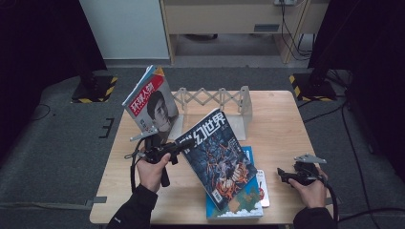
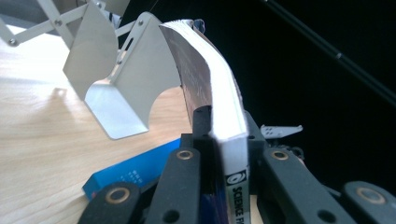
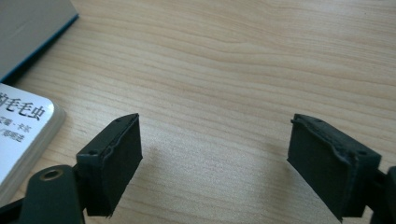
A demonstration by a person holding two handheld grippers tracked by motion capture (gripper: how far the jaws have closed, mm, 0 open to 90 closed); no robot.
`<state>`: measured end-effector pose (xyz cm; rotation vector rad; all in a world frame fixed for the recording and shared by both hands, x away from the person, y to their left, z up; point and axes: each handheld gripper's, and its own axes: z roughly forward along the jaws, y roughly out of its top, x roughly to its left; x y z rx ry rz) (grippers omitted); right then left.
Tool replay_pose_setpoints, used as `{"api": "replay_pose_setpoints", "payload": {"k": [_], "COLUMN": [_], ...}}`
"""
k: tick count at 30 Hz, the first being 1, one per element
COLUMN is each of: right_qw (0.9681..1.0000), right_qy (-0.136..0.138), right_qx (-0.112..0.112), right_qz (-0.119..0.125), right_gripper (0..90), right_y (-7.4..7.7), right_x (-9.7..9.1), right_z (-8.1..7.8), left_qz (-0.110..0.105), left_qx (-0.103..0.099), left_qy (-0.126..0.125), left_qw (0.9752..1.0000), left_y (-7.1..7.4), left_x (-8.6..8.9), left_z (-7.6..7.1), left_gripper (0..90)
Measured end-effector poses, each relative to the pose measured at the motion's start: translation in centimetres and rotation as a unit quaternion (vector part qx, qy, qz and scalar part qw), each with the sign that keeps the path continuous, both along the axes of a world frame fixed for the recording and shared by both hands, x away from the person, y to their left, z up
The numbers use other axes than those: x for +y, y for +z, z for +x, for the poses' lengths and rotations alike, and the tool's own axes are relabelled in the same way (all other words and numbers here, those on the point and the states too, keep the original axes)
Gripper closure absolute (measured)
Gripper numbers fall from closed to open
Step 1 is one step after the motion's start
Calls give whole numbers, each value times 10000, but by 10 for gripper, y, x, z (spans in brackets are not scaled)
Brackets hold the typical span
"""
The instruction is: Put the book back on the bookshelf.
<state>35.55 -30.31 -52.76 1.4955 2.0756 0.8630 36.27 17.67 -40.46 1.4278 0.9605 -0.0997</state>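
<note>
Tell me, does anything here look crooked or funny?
Yes. The science-fiction magazine hangs tilted, lifted at one edge by the left gripper, and its pages bend over in the left gripper view. Another magazine leans against the folding rack.

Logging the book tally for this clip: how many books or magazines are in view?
4: a portrait magazine upright in the rack; a science-fiction magazine lifted by the left gripper; a blue book and a white book flat beneath. More may hide underneath.
</note>
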Motion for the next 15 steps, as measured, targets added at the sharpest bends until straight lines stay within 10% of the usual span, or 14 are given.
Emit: {"api": "replay_pose_setpoints", "payload": {"k": [15], "right_qw": [9999], "right_qy": [86], "right_qx": [72], "right_qz": [-25], "right_gripper": [89], "right_y": [-8], "right_x": [0], "right_z": [2], "left_qz": [-80], "left_qx": [-551], "left_qy": [231], "left_qw": [9982], "left_y": [44], "left_x": [8], "left_z": [2], "left_gripper": [821]}}
